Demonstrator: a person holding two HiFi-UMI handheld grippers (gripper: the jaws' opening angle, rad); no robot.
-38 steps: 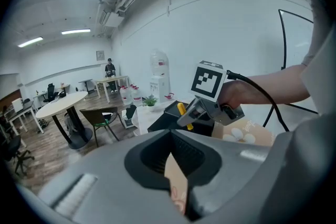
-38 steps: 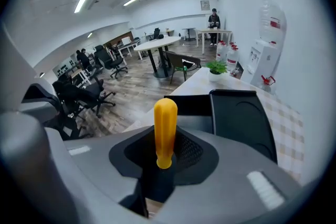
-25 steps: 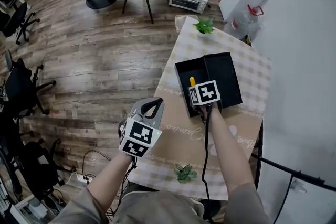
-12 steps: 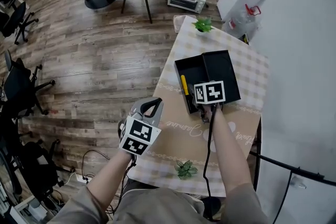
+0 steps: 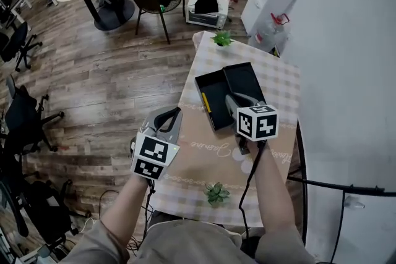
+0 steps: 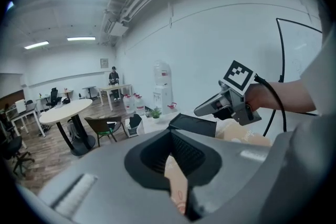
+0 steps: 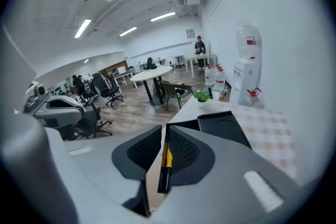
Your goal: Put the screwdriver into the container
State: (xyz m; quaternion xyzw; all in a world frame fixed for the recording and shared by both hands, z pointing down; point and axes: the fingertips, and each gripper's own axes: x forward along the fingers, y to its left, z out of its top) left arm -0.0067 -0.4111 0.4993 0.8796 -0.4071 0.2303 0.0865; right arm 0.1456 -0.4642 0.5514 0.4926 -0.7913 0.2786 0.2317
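Screwdriver (image 5: pixel 206 102) lies in the open black container (image 5: pixel 216 80) on the bench (image 5: pixel 204 154). Right tongs (image 5: pixel 234 99) hover just beside it, closed to a slit, gripping nothing. Left tongs (image 5: pixel 168 117) closed too, empty, off the bench's left edge.

Looking along the right gripper (image 7: pixel 163 128), pinched down to a thin slit. Can spot the yellow screwdriver (image 7: pixel 166 153) through that slit, lying down in the black container (image 7: pixel 223 126) on the checked table (image 7: pixel 265 134). Further back: small potted plant (image 7: pixel 202 95), water dispenser (image 7: pixel 245 73), round table (image 7: pixel 152 73) out on the wood floor (image 7: pixel 131 113).
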